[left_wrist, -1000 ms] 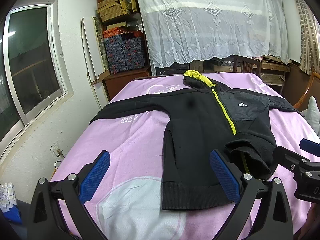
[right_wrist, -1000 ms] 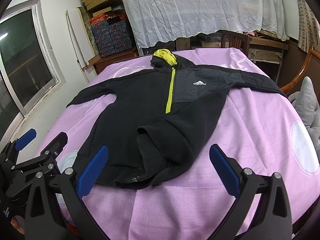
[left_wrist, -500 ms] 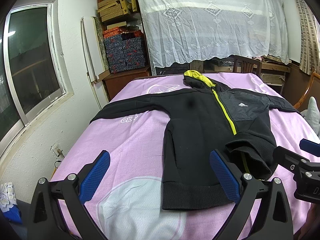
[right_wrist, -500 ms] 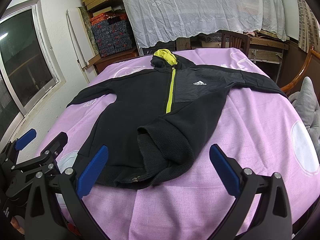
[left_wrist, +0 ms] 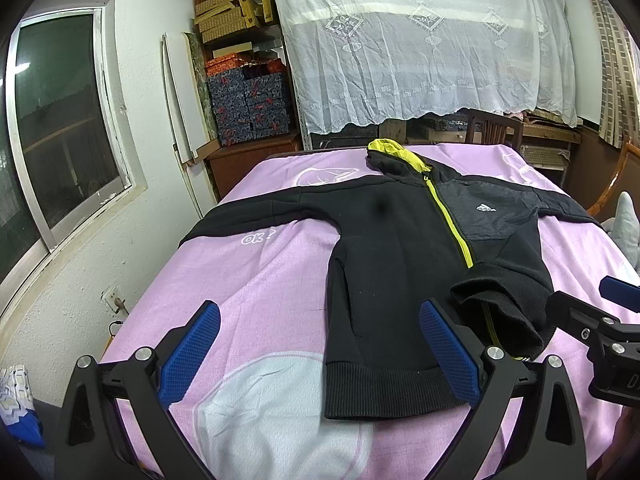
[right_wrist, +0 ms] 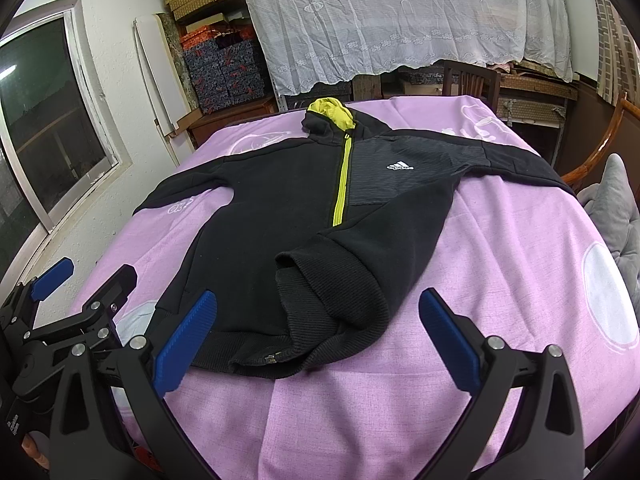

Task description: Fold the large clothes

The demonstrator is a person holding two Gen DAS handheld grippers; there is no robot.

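so, at the far left a white wall with a window (left_wrist: 60,128) runs close along the left edge of the bed (left_wrist: 256,280), leaving only a narrow strip of floor there. the pink sheet lies bare between that edge and the black hoodie (left_wrist: 400,264), which gives open cloth on the left, and the right wrist view shows another broad bare stretch of pink sheet to the right of the hoodie, up to a grey cushion (right_wrist: 616,208) and a wooden chair arm (right_wrist: 600,148) at the right edge. at the head of the bed stand stacked boxes (left_wrist: 248,104) and a white lace curtain (left_wrist: 424,48).

nothing differs from the frames before: both tongs and the hoodie sit as they did.

the hoodie lies face up across the middle of the bed, sleeves spread to both sides, yellow-lined hood toward the curtain, yellow zip down the front. its lower right front corner is folded up and bunched over the hem. the left gripper (left_wrist: 320,354) hovers wide apart above the near edge, its right pad over the hoodie's hem and its left pad over bare sheet, not touching. the right gripper (right_wrist: 318,338) is also spread wide, empty, with the bunched corner lying between and beyond its pads.
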